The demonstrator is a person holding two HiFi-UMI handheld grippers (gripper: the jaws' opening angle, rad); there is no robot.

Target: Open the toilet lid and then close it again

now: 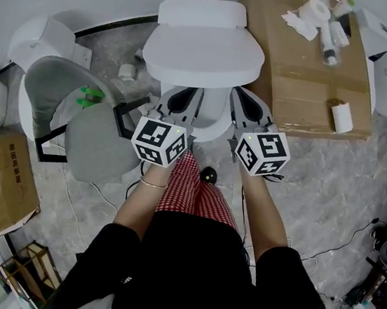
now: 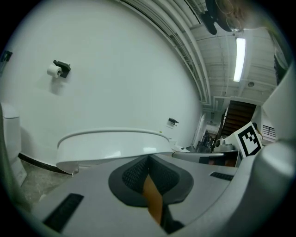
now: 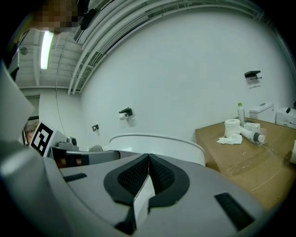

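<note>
White plastic toilet lid, shut flat; both grippers wait at its near edge.

Glossy and hard, the toilet lid point(image 1: 203, 53) lies down on the bowl in front of the tank point(image 1: 201, 13). It looks stiff, fairly light and slippery, and is likely hinged at the far end. The best hold is probably the near front lip, pinched or hooked from under, then swung up. On the way back it should be lowered rather than dropped. The left gripper point(image 1: 180, 103) and right gripper point(image 1: 250, 110) sit side by side just near of that lip, with forearms stretched forward and marker cubes facing up. In both gripper views the jaws are pressed together with nothing between them, and the lid's rim point(image 2: 111, 143) lies straight ahead.
</note>
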